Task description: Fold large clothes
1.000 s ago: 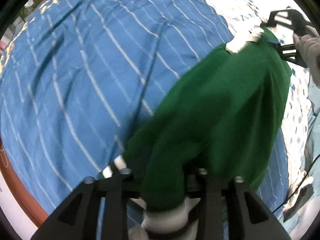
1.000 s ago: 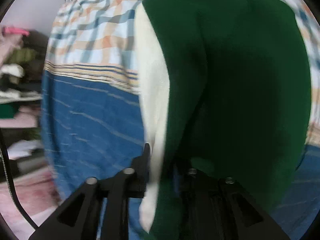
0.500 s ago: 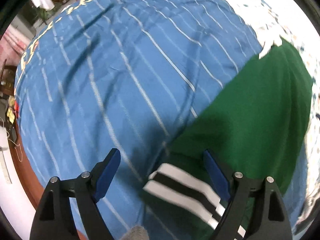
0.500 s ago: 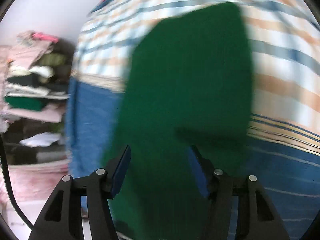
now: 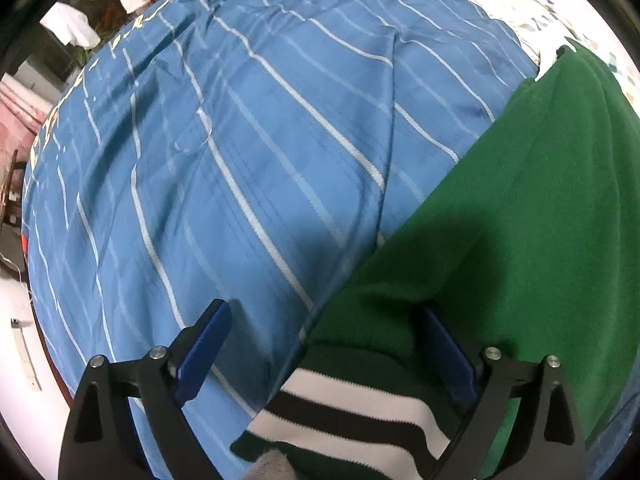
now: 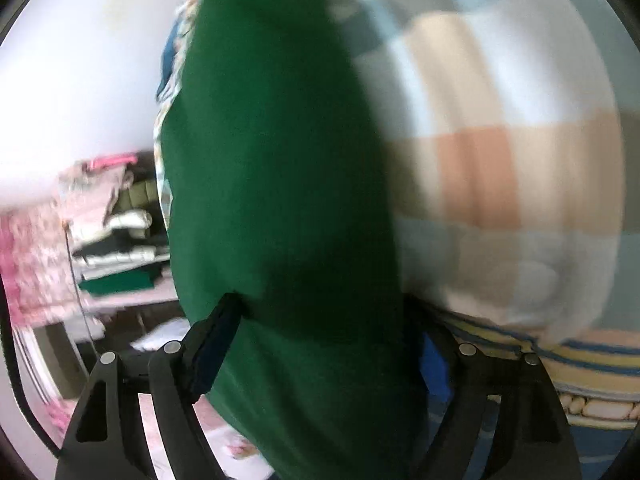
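A green garment (image 5: 520, 208) lies spread on the blue striped bedsheet (image 5: 240, 140), filling the right side of the left wrist view. Its black-and-white striped hem (image 5: 352, 412) sits low between the fingers of my left gripper (image 5: 324, 348), whose jaws are opening wide and whose pads do not touch the cloth. In the blurred right wrist view the same green garment (image 6: 280, 180) runs up the middle. It passes between the fingers of my right gripper (image 6: 324, 348), whose jaws are opening; its pads stand at the cloth's edges and do not pinch it.
Checked bedding (image 6: 500, 160) in pale blue, cream and orange lies to the right of the garment. Shelves with stacked folded clothes (image 6: 116, 248) stand beyond the bed at the left, under a white wall. The bed's edge and floor (image 5: 20, 320) show at the lower left.
Both grippers have let go of the green garment and spread their jaws. The garment now lies on the bed. The right gripper has swung sideways and lower, towards the checked bedding.
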Action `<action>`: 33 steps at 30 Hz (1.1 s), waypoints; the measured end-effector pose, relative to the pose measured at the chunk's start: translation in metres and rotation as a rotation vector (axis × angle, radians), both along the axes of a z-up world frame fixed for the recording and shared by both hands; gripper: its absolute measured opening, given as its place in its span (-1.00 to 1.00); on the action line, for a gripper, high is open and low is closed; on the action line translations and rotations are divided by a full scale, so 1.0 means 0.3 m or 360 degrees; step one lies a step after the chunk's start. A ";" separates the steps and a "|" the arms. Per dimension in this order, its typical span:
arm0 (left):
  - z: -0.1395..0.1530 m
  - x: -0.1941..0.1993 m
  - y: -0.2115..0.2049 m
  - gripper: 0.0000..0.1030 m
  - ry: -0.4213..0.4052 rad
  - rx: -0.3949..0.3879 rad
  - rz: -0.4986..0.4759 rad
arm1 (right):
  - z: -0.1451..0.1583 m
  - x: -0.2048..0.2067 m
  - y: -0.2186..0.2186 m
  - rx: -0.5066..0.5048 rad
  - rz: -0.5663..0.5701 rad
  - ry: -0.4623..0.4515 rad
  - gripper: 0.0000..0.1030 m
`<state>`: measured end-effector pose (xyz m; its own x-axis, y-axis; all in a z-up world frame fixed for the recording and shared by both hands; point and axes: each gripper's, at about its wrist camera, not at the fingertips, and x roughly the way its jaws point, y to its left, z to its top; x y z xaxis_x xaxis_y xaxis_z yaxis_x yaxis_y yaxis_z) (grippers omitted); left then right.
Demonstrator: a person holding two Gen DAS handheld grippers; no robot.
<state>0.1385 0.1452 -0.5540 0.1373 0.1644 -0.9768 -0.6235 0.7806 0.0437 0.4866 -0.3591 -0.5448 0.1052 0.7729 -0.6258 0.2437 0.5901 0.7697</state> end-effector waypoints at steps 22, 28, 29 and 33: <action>0.132 0.251 0.081 0.87 -0.0042 0.0113 -0.0545 | 0.475 -0.988 -0.462 -0.0406 -0.0887 0.0096 -0.69; 0.225 0.185 0.035 0.87 -0.0025 0.0107 -0.0632 | 0.467 -1.532 -0.477 -0.0603 -0.1073 0.0448 -0.68; 0.229 0.178 0.007 0.87 -0.0018 0.0113 -0.0659 | 0.445 -1.578 -0.471 -0.0612 -0.1079 0.0500 -0.68; 0.218 0.142 -0.139 0.87 0.0033 0.0122 -0.0760 | 0.345 -1.662 -0.494 -0.0602 -0.0992 0.0629 -0.48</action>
